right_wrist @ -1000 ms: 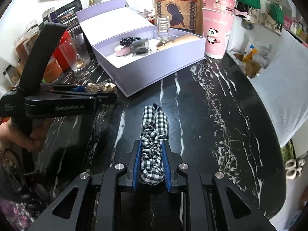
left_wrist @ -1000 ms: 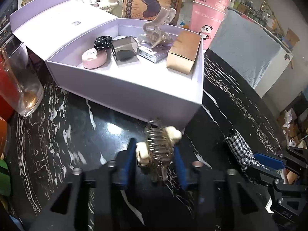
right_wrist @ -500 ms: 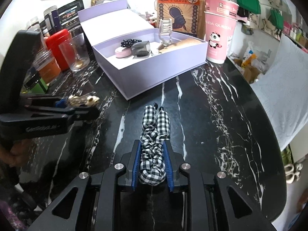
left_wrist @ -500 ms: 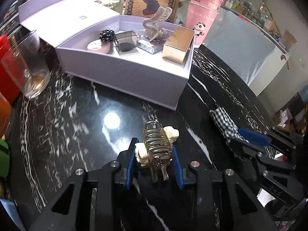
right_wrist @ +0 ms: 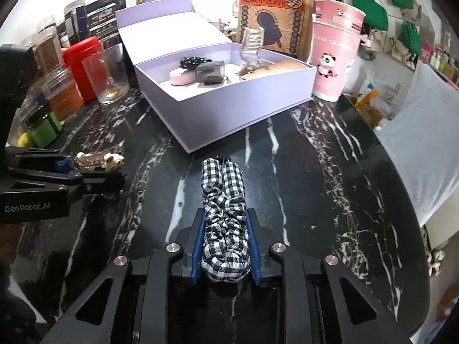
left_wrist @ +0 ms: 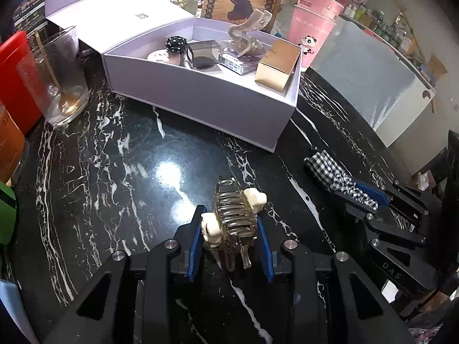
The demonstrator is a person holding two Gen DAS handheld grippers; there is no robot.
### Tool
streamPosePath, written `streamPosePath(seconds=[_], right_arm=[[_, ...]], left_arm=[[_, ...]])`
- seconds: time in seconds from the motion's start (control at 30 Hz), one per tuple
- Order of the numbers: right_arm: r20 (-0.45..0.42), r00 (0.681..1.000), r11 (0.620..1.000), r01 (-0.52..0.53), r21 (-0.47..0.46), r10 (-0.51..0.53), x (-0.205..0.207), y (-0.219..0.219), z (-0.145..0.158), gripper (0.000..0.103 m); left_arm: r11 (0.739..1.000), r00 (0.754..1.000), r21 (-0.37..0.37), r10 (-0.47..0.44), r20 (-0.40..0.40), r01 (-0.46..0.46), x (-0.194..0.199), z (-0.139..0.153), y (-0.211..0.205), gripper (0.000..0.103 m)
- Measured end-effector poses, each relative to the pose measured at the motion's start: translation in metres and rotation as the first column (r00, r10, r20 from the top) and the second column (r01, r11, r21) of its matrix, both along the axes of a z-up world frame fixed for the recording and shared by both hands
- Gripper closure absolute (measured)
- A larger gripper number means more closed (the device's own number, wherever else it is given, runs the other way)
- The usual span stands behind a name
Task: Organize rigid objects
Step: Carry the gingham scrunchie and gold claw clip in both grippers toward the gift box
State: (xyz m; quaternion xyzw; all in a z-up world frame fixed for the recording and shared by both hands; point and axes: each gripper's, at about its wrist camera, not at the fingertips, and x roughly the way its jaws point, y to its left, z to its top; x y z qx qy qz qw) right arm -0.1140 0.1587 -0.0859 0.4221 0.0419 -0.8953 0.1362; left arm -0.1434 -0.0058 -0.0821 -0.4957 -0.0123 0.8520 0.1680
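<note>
My left gripper (left_wrist: 232, 229) is shut on a clear brown hair claw clip (left_wrist: 233, 215) with cream bear charms, held over the black marble table in front of the lilac box (left_wrist: 200, 97). My right gripper (right_wrist: 225, 235) is shut on a black-and-white checked scrunchie (right_wrist: 223, 200), also in front of the box (right_wrist: 229, 114). The box holds a pink round case (right_wrist: 181, 76), a grey case (right_wrist: 210, 71), a clear claw clip (right_wrist: 252, 48), a tan carton (left_wrist: 276, 64) and a dotted scrunchie (left_wrist: 175, 43). The left gripper and its clip (right_wrist: 99, 160) show at the left of the right wrist view.
A drinking glass (left_wrist: 54, 77) and red canister (left_wrist: 14, 80) stand left of the box. Stacked pink paper cups (right_wrist: 334, 54) and a brown paper bag (right_wrist: 272, 14) stand behind and right of it. The table edge (right_wrist: 401, 200) curves at the right.
Both grippers have drawn back from the box, which now sits farther away in both views. The left gripper has moved left and back. Both grips are unchanged.
</note>
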Motion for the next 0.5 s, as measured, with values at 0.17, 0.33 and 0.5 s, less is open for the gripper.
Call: streamPosePath(seconds=[0.17,0.33,0.5], right_arm=[[0.025,0.999,0.998,-0.036,-0.059,0.038,0.004,-0.003,0.000,0.078],[0.028,0.998,0.996,-0.053,-0.073,0.055,0.011,-0.006,0.004,0.077],[0.002,0.998,0.996,-0.062,-0.071,0.062,0.022,-0.008,0.013,0.077]], left_arm=[[1.000,1.000,0.003,0.023,-0.007,-0.023,0.003,0.005,-0.004,0.070],[1.000,0.999,-0.003,0.031,-0.023,-0.031,0.011,0.011,-0.005,0.070],[0.999,0.998,0.001,0.041,-0.041,-0.041,0.019,0.019,-0.006,0.070]])
